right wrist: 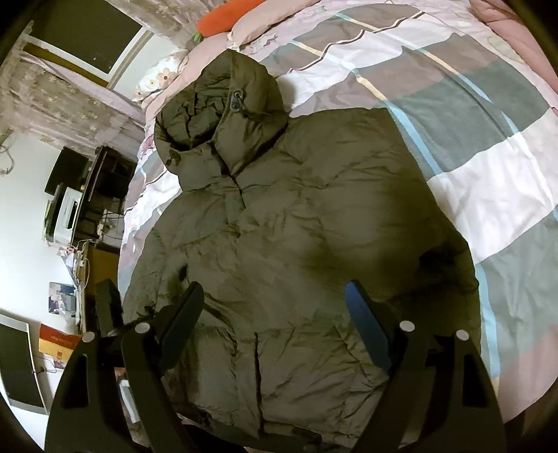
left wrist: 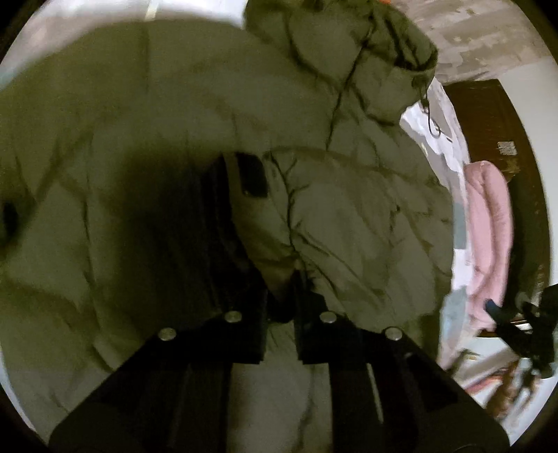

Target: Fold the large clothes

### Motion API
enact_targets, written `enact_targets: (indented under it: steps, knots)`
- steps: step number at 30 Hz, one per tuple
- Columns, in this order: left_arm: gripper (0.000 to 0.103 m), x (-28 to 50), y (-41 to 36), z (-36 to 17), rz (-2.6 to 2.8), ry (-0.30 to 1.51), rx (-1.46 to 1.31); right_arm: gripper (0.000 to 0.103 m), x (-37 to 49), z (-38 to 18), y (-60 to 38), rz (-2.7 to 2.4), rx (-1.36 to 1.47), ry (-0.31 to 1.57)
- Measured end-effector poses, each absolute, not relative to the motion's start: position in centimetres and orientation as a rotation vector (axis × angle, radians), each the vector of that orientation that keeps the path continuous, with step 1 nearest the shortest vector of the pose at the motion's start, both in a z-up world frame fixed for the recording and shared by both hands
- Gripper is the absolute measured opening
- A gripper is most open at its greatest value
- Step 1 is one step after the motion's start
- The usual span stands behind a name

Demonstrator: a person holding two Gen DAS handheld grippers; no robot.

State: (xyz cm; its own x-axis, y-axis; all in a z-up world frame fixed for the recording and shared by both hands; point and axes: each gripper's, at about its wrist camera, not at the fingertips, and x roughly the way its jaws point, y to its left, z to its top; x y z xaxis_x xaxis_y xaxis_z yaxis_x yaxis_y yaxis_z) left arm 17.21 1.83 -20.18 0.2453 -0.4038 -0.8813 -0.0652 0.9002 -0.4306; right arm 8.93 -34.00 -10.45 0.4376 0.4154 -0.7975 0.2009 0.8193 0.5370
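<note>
An olive-green hooded puffer jacket (right wrist: 296,226) lies on the bed, hood (right wrist: 216,115) toward the pillows, one sleeve folded across the body. In the left wrist view the jacket (left wrist: 174,122) fills the frame. My left gripper (left wrist: 280,296) is shut on a fold of the jacket near its dark cuff (left wrist: 253,174). My right gripper (right wrist: 273,292) is open and empty, just above the jacket's lower part, jaws wide apart. The right gripper also shows in the left wrist view (left wrist: 523,313) at the right edge.
The bed has a striped pink, grey and white cover (right wrist: 470,122). An orange carrot pillow (right wrist: 226,15) and a floral pillow (right wrist: 157,76) lie at the head. A desk with a white device (right wrist: 68,209) stands beside the bed. A pink blanket (left wrist: 488,226) lies by a dark door (left wrist: 488,115).
</note>
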Motion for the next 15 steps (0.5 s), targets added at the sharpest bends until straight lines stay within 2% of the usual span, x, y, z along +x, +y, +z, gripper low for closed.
enact_targets:
  steps: [7,9,12,14,15]
  knots:
    - [0.013,18.4,-0.8,-14.2,-0.188,0.952,-0.107,0.084,9.1,-10.6,-34.7,0.117,0.609,1.119]
    - [0.017,19.3,-0.7,-14.8,-0.149,1.004,-0.110,0.084,9.2,-10.9,-34.8,0.106,0.594,1.126]
    - [0.021,20.5,0.9,-19.1,-0.106,1.208,-0.207,0.083,9.6,-12.1,-34.7,0.093,0.582,1.161]
    - [0.026,20.6,2.0,-20.6,-0.093,1.250,-0.235,0.083,9.8,-13.1,-34.8,0.094,0.596,1.185]
    - [0.041,20.6,2.5,-20.6,-0.072,1.253,-0.234,0.084,10.0,-13.7,-34.9,0.090,0.608,1.197]
